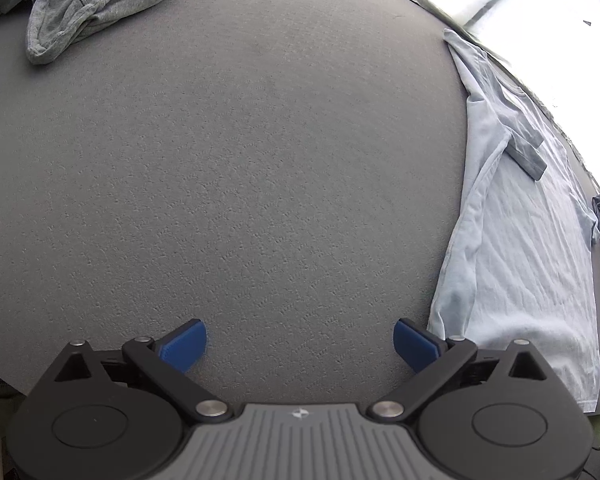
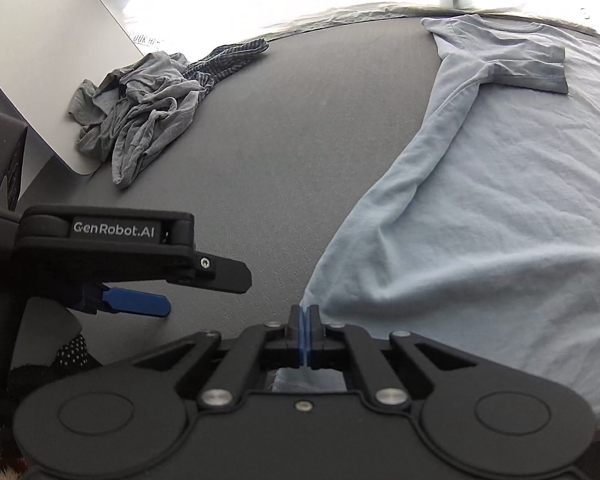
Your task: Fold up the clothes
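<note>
Grey textured counter (image 1: 236, 168) bearing three garments. Light blue T-shirt (image 2: 500, 200) spread flat along the right side of the counter, collar toward the far edge, near sleeve folded inward across the chest, left flank gathered in a long ridge. Hem corner at the near edge pinched between the blue pads of the right tongs (image 2: 304, 320), closed tight on the cloth, fabric visible passing through behind the pads. Left tongs (image 1: 300, 344) spread wide over bare counter near the near edge, gripping nothing; right pad just beside the T-shirt's lower left corner, contact not determinable. Same tongs visible side-on at the left of the right wrist view, one blue pad showing. Crumpled grey garment (image 2: 140, 112) heaped at the far left corner, partly overlapping a pale flat board (image 2: 48, 60) at that corner. Dark blue striped garment (image 2: 228, 60) touching the grey heap on its far side, near the far edge. Bright, washed-out background beyond the far edge; detail not discernible.
</note>
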Available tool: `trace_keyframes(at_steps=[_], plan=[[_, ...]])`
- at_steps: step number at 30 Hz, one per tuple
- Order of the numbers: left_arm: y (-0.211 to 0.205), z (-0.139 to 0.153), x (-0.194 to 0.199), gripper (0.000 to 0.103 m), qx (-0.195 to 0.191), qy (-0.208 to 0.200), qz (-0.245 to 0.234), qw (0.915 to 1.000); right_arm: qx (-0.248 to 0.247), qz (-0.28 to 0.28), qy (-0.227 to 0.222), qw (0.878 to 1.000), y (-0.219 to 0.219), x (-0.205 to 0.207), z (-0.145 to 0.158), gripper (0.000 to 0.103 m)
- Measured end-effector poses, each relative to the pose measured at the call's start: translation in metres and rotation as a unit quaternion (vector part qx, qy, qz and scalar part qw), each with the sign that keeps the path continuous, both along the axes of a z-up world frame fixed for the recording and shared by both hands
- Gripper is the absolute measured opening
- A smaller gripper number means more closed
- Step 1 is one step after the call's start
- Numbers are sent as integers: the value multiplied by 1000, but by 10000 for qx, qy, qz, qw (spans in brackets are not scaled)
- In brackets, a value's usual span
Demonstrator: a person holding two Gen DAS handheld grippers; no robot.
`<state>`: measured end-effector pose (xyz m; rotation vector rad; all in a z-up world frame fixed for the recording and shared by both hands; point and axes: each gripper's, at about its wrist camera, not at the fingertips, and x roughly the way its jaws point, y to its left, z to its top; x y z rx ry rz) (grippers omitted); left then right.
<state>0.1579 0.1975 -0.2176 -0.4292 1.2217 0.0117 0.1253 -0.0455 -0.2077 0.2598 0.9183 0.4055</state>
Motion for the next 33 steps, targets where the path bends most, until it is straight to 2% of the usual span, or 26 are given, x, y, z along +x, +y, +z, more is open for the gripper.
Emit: trace_keyframes(at_steps=[4,9,13,17,22,25,27,29,31,33], plan=[[-11,4,5,100,263,-60,137,9995,641,-235,6,9977,-30,1,7,1],[-39,10,14,100,213,-163,155,9995,945,-778,-86,9924,-89,-2,20,1],[-81,12,20,100,285,-209,-165,9992,1005,-1291,23,9865,-144,-6,18,0],[-124,8,23,100,372,-179,-552,9976,855,-1713,283,9811,-196,-12,6,0],[-160,6,26,100,550,-162,-885,9944,664,-1794,824,9781,-224,-9,-11,1],[-175,4,28,100,681,-160,-1022,9923,676,-1719,953,9782,-227,-5,-14,11],[-181,4,29,100,731,-156,-1083,9913,785,-1696,1005,9772,-229,-3,-16,29],[-188,3,28,100,785,-154,-1165,9900,659,-1576,1036,9798,-228,-1,-15,31],[-195,2,29,100,870,-138,-1249,9883,501,-1442,1063,9825,-227,1,-14,28],[-199,2,30,100,979,-104,-1307,9865,343,-1308,1089,9848,-225,3,-12,7]])
